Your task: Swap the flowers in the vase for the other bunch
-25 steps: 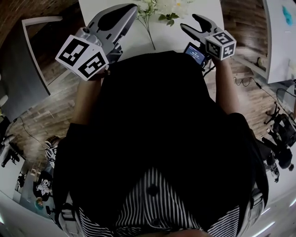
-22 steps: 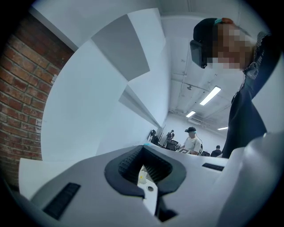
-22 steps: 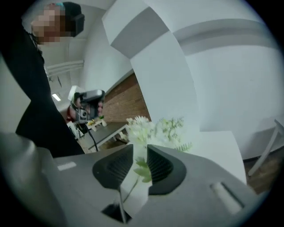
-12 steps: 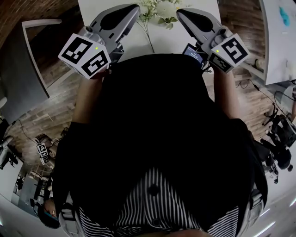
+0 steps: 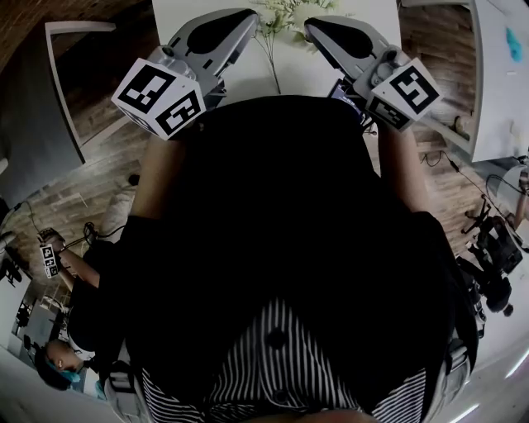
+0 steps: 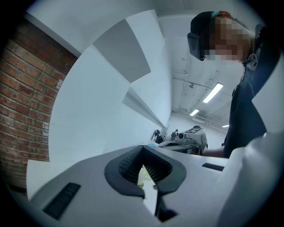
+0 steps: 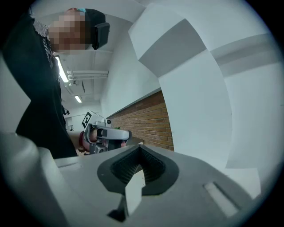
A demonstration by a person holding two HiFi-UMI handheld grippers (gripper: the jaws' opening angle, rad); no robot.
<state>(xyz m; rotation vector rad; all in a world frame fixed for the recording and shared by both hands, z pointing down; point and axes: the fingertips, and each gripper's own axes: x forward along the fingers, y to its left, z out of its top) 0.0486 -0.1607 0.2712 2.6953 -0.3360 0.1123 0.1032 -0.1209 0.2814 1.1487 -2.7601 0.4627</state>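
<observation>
A bunch of white flowers (image 5: pixel 291 11) with green leaves and a thin stem (image 5: pixel 271 59) lies on the white table (image 5: pixel 302 73) at the top of the head view. My left gripper (image 5: pixel 248 13) hovers just left of it and my right gripper (image 5: pixel 311 25) just right of it, both raised in front of my chest. In the left gripper view the pads (image 6: pixel 126 164) meet at the tip with nothing held between them. The right gripper (image 7: pixel 140 147) is shut and empty in its own view too. No vase is in view.
A small lit screen (image 5: pixel 340 89) lies at the table edge under my right gripper. A second white table (image 5: pixel 496 74) stands at the right and a white frame (image 5: pixel 59 74) at the left on the wooden floor. A person (image 5: pixel 78 289) sits at lower left. A brick wall (image 7: pixel 146 122) runs beyond.
My right gripper has risen and swung left toward the flowers, and its jaws, apart a second ago, are now together. The left gripper has barely moved.
</observation>
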